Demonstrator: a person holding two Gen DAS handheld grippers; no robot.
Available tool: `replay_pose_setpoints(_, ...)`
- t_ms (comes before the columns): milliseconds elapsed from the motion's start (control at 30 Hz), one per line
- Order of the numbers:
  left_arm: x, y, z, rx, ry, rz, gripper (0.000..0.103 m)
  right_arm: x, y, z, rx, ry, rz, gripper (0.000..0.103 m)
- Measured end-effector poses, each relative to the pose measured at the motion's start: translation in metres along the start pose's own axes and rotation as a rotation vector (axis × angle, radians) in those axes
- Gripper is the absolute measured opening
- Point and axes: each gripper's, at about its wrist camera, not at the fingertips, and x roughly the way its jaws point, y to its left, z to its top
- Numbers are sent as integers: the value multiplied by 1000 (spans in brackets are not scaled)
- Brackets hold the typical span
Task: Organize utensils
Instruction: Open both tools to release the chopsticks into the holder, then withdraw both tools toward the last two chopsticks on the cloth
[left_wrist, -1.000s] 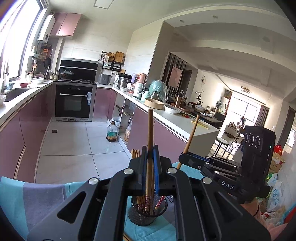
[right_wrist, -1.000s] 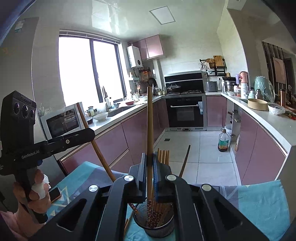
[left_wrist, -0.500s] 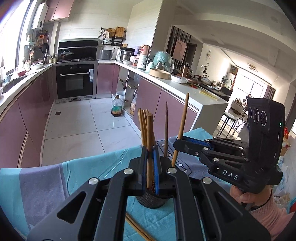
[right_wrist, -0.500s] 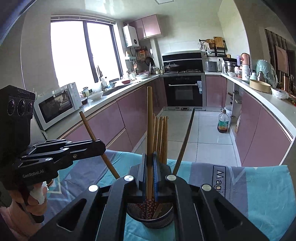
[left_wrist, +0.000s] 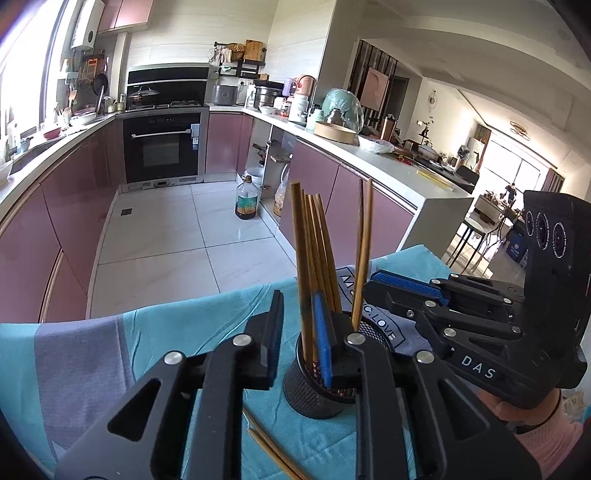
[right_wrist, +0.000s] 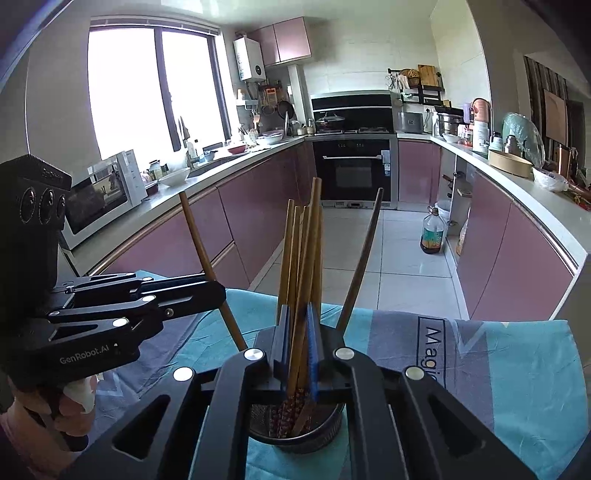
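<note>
The table (left_wrist: 92, 354) carries a teal and grey cloth (right_wrist: 517, 369); its far edge runs just behind the cup (left_wrist: 314, 391), and beyond it lies open tiled floor (left_wrist: 166, 236) between two runs of pink cabinets. Cloth to the left of the cup is bare in the left wrist view; cloth to the right of it is bare in the right wrist view

The cup, black mesh, stands upright on the cloth. A bunch of wooden chopsticks (left_wrist: 314, 258) stands in it, patterned ends down, tops fanning apart; one dark stick (right_wrist: 364, 258) leans away to the right in the right wrist view. Two more chopsticks (left_wrist: 273, 450) lie flat on the cloth at the near side of the cup

The left claw (left_wrist: 301, 328) hangs over the cup's left rim. Its jaws have just been opening and now stand spread: a stick runs up against the right blue pad, the left pad clear of it, so nothing is pinched. The right claw (right_wrist: 297, 336) sits above the cup's mouth, its jaws also just parted a little, with a narrow gap; several sticks pass up between the pads, and whether the pads press on them I cannot tell. The two claws meet over the cup from opposite sides, each held in a hand (right_wrist: 70, 406)
</note>
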Motion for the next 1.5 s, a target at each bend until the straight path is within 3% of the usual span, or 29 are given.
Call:
replay_pose_setpoints(100, 2, 5, -3, -9, -4, -1, 27, -5, 4, -1, -13, -18, -16, 18)
replay_pose_setpoints(567, -17, 12, -28, -13, -53, 26, 37, -22, 21, -8, -72, -53, -23, 20)
replay_pose_setpoints(1033, -44, 34, -81, -56, -35, 67, 46, -35, 53, -28, -149, -51, -11, 26)
replay_pose_setpoints(1267, -46, 35, -109, -73, 12, 67, 49, -34, 64, -51, -153, 8, 43, 26)
replay_pose_setpoints(1500, -40, 38, -141, -89, 84, 71, 49, -8, 73, -95, -128, 161, 100, 26)
